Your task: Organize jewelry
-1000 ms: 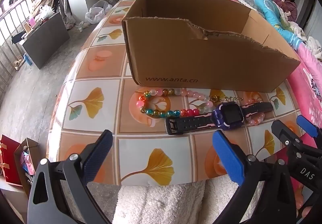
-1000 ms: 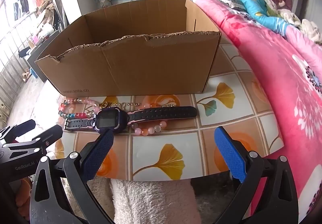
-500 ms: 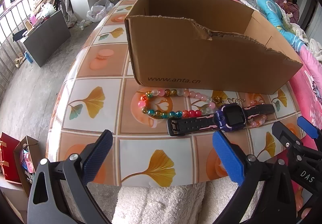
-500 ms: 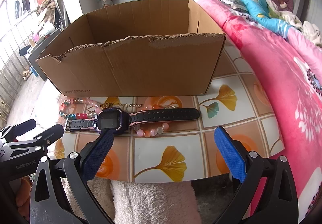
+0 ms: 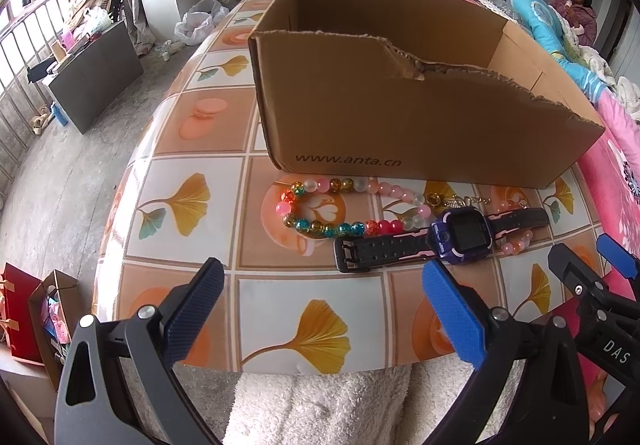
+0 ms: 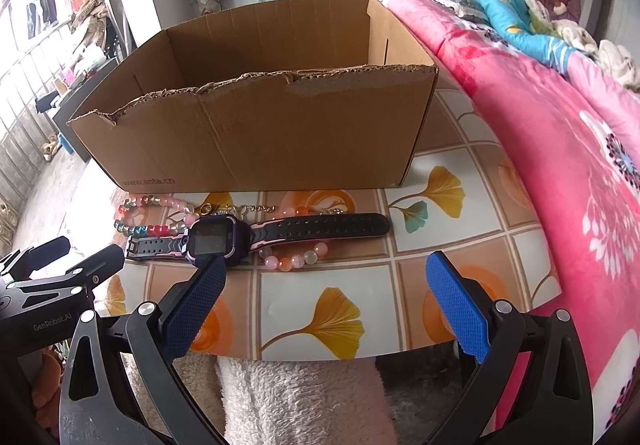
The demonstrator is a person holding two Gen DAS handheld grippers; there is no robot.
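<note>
Fingers [image 6: 456,301] spread wide; watch [image 6: 256,235] near table edge [image 6: 400,353].

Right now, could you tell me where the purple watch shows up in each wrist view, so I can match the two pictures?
Left wrist: purple watch lies right of centre, just beyond the gripper's right finger.
Right wrist: purple watch lies left of centre, above the left finger.
Shared landmark: the cardboard box behind it.

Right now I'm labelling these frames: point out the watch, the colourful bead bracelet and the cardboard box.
watch [image 5: 466,233]: left wrist view, on its dark screen.
colourful bead bracelet [image 5: 320,226]: left wrist view, on the near bead row.
cardboard box [image 6: 280,141]: right wrist view, on its front wall.
</note>
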